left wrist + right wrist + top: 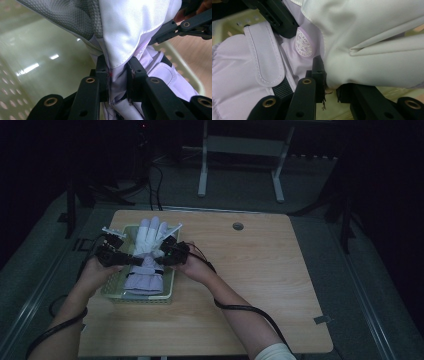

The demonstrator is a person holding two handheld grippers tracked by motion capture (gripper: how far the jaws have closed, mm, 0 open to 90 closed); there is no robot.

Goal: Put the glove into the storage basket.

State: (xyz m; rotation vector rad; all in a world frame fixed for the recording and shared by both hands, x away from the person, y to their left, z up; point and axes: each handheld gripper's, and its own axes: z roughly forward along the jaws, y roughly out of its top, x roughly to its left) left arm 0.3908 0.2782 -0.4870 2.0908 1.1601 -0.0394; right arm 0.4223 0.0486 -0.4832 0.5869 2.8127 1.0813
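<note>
High view: the glove (148,251) lies over the green basket (116,289) on the tabletop (250,285), pinched from both sides by the left claw (134,261) and right claw (161,256).

Left gripper view: the jaws are clenched on a thin fold of glove (130,30); it could slide free.

Right gripper view: the jaws nip only the glove's (372,50) edge, so a tug may lose it.

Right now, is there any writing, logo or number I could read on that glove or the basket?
Round embossed badge on the lilac part of the glove: raised marks, too blurred to read.
Basket: no writing visible.
Table: no writing visible.
</note>
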